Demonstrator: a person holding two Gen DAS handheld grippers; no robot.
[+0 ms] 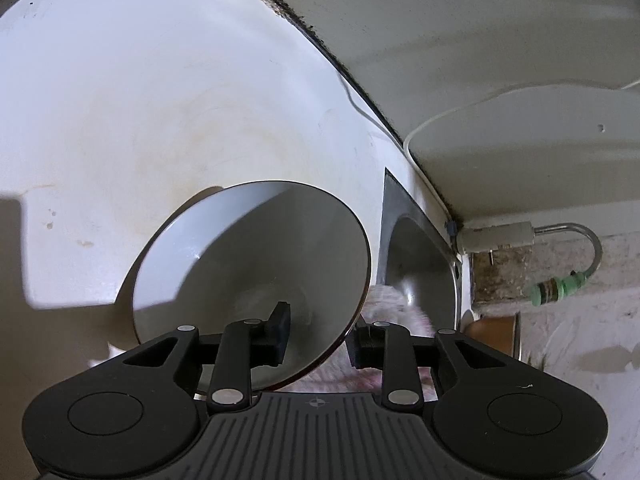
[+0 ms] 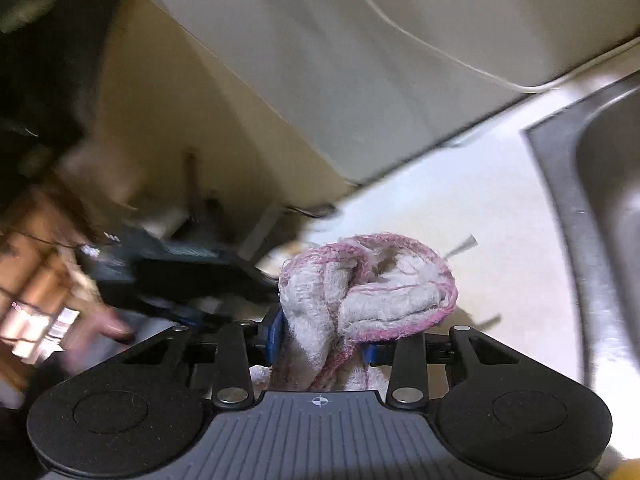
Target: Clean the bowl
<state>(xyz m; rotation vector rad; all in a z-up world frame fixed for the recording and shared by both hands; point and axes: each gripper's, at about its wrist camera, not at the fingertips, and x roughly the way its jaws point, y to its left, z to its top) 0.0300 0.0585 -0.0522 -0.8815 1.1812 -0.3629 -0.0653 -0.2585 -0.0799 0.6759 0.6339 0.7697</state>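
A grey bowl (image 1: 248, 276) with a dark rim is held tilted above the white counter (image 1: 140, 100). My left gripper (image 1: 320, 340) is shut on its rim: one black pad (image 1: 280, 332) is inside the bowl, the other (image 1: 366, 346) outside. A white cloth with pink edging (image 2: 368, 292) is bunched up in my right gripper (image 2: 324, 340), which is shut on it. The same cloth (image 1: 396, 308) shows in the left wrist view just behind the bowl's right edge, blurred.
A steel sink (image 1: 420, 264) is set in the counter to the right, also in the right wrist view (image 2: 600, 208). A tap (image 1: 568, 248) with a green nozzle sticks out by the wall. A white cable (image 1: 432, 128) runs along the wall. The right wrist view's left side is blurred.
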